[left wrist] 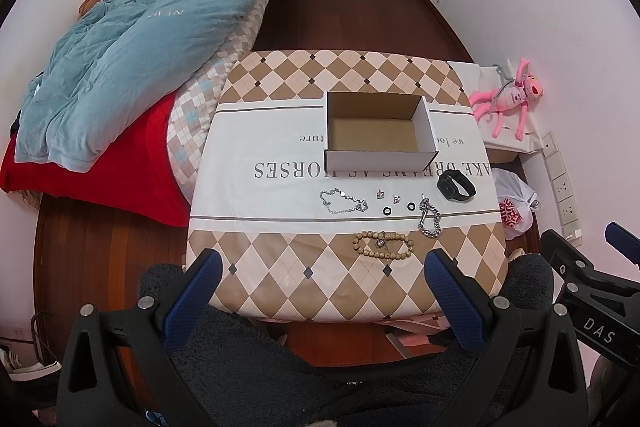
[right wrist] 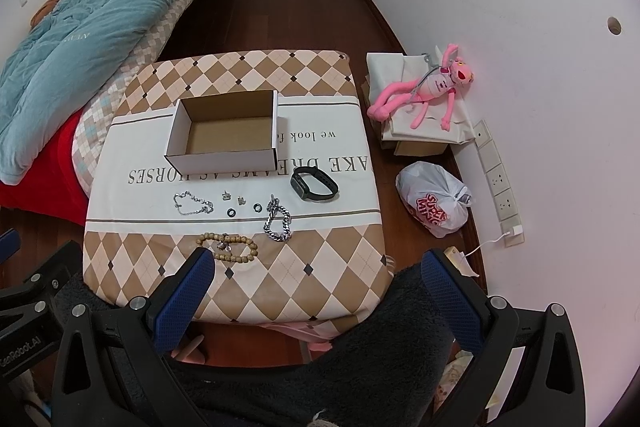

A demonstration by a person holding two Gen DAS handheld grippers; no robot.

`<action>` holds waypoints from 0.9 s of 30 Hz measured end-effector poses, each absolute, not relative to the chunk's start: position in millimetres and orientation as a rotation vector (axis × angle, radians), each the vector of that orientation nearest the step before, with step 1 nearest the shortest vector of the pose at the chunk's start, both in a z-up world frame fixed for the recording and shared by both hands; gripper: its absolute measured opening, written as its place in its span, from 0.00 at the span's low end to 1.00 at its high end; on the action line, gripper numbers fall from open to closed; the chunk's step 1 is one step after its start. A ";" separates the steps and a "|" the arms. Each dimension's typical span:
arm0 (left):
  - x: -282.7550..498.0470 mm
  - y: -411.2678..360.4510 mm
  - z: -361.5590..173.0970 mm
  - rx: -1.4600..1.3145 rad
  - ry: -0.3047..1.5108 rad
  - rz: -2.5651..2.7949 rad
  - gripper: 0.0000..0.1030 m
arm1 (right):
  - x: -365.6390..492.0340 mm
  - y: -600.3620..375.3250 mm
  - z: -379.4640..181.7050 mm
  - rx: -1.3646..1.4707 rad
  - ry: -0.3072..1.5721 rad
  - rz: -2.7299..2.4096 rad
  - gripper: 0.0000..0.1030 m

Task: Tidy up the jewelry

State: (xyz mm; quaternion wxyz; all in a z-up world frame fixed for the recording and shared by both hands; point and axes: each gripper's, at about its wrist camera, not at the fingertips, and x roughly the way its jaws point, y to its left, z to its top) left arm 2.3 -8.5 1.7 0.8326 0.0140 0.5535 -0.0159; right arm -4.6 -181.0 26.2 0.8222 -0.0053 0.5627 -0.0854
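Both of your grippers hang back over your lap, short of the near edge of the table, and nothing is in either one. The left gripper [left wrist: 322, 275] has its jaws spread wide, and so does the right gripper [right wrist: 316, 275]; each is empty.

Ahead of the left jaws, and nearest to them, lies the wooden bead bracelet [left wrist: 382, 245], almost centred in the gap. Just beyond it and toward the right finger sits the heavy silver chain bracelet [left wrist: 429, 217]. Farther out you have a thin silver chain [left wrist: 343, 202] toward the left finger, two small black rings [left wrist: 387, 210] with a pair of tiny metal pieces, probably earrings though they are too small to tell, and the black smartwatch [left wrist: 457, 187] off to the right. The open cardboard box [left wrist: 378, 147] stands beyond all of them, empty, so no piece is stowed yet.

From the right wrist view the same bead bracelet [right wrist: 228, 247] sits just ahead of your left finger, not between the jaws.

Watch the cloth [left wrist: 280, 287]: it looks soft and loose, so a low pinch may gather fabric with the beads and drag neighbouring pieces along. The bead loop is limp and may swing, sweeping the rings away or catching the box wall. The thin chain and rings lie flat, so your broad pads may slip off them. With both grippers so close, reaching together risks a clash.
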 end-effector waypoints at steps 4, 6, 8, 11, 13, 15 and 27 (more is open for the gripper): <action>3.3 -3.4 8.2 0.027 1.173 -0.035 1.00 | -5.3 -181.6 26.8 -0.013 1.196 -0.182 1.00; 2.9 -3.2 8.4 0.025 1.172 -0.037 1.00 | -5.3 -182.0 27.2 -0.013 1.196 -0.181 1.00; 3.7 -3.9 9.9 0.024 1.170 -0.038 1.00 | -5.5 -182.6 27.2 -0.012 1.195 -0.182 1.00; 2.9 -5.3 11.0 0.025 1.166 -0.041 1.00 | -5.8 -183.1 27.7 -0.011 1.194 -0.185 1.00; 3.2 -6.7 11.2 0.026 1.164 -0.044 1.00 | -5.6 -183.4 27.8 -0.010 1.194 -0.186 1.00; 3.2 -7.1 9.9 0.025 1.165 -0.046 1.00 | -5.7 -183.3 28.7 -0.009 1.193 -0.187 1.00; 2.6 -8.9 9.4 0.024 1.165 -0.044 1.00 | -6.2 -184.6 28.5 -0.010 1.192 -0.184 1.00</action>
